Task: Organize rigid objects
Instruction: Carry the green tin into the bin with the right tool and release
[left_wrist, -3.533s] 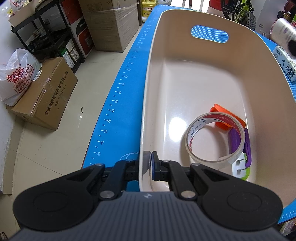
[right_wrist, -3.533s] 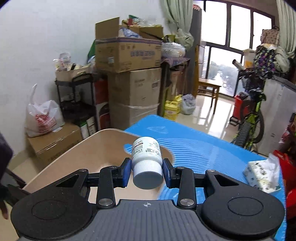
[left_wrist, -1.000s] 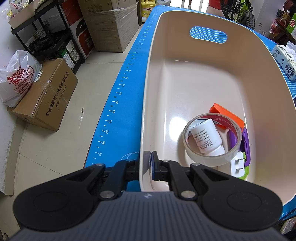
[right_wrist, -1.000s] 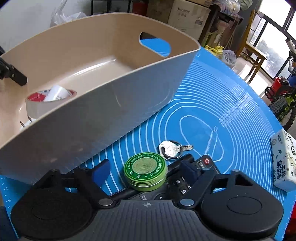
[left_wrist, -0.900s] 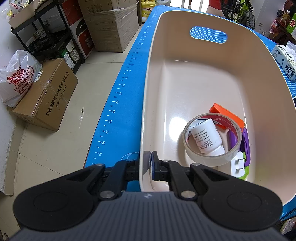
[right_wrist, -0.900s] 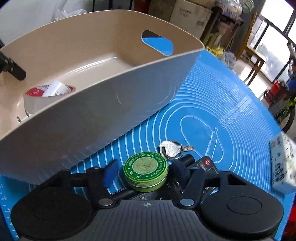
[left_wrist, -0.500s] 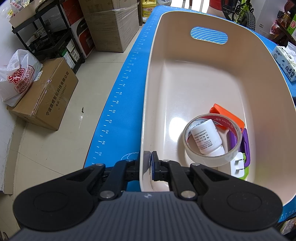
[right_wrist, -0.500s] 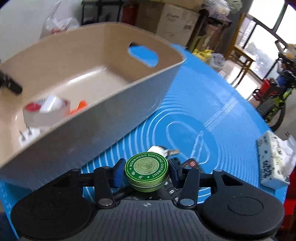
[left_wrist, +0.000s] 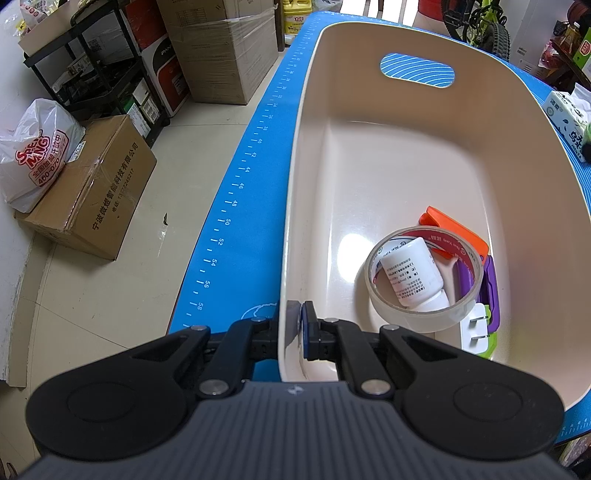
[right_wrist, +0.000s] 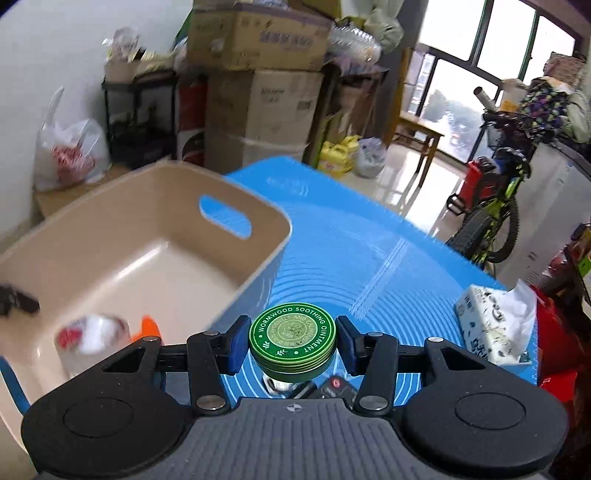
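Left wrist view: left gripper (left_wrist: 296, 325) at bottom centre, jaws clenched on the near rim of the bin (left_wrist: 291, 206), pinning it to the blue worktop (left_wrist: 236, 206). Lower right inside the bin: bottle (left_wrist: 410, 273) lying within the tape roll (left_wrist: 421, 312).

Right wrist view: right gripper (right_wrist: 291, 345) at lower centre, jaws about half open and grasping the tin (right_wrist: 292, 338) flat, clear of the worktop. Bin sits at left. Step in hand, I judge: carrying the tin to the bin. Next: swing left over the rim, then release.
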